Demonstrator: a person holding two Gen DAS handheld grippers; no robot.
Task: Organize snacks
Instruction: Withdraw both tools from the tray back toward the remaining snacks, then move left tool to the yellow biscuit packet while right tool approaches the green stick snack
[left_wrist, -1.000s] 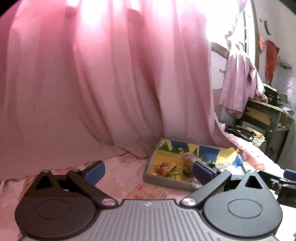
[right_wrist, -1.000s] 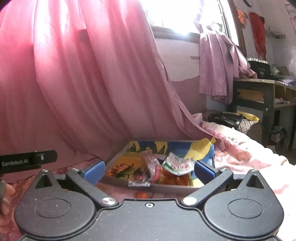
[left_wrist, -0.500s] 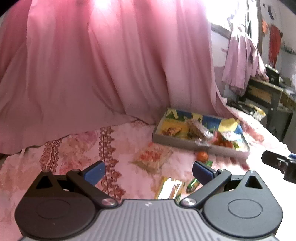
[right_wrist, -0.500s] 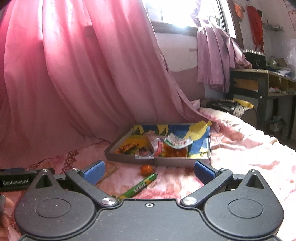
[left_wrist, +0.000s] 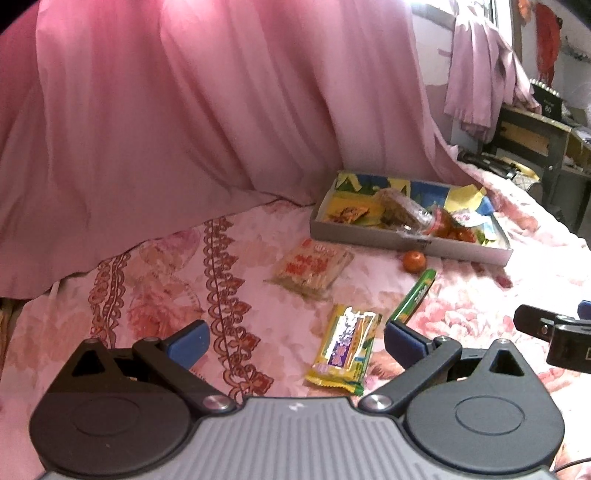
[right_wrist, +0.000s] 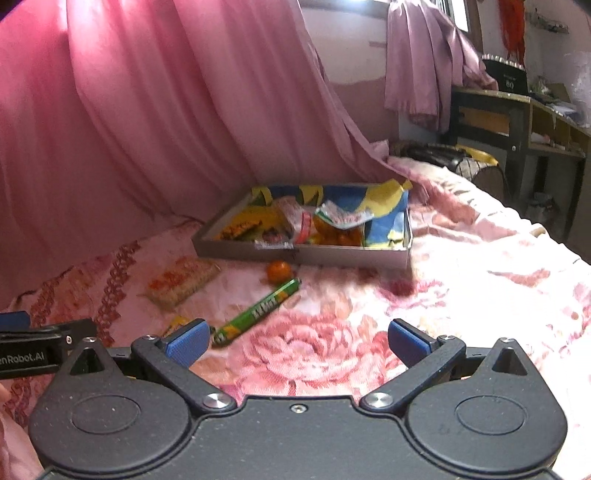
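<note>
The pink floral bedsheet (left_wrist: 461, 302) carries everything; a pink curtain (left_wrist: 184, 110) covers its far edge. My left hand-held gripper (left_wrist: 295, 338) and right hand-held gripper (right_wrist: 297, 339) both gape wide, empty. Far right sits the shallow grey cardboard tray (right_wrist: 332, 254), its jumbled wrappers hard to tell apart. Nearer lie an orange-printed clear biscuit packet (left_wrist: 312, 267), a yellow wafer packet (left_wrist: 345, 349), a green candy tube (right_wrist: 258, 312) partly hidden behind my finger, and a small orange fruit (right_wrist: 279, 271).
</note>
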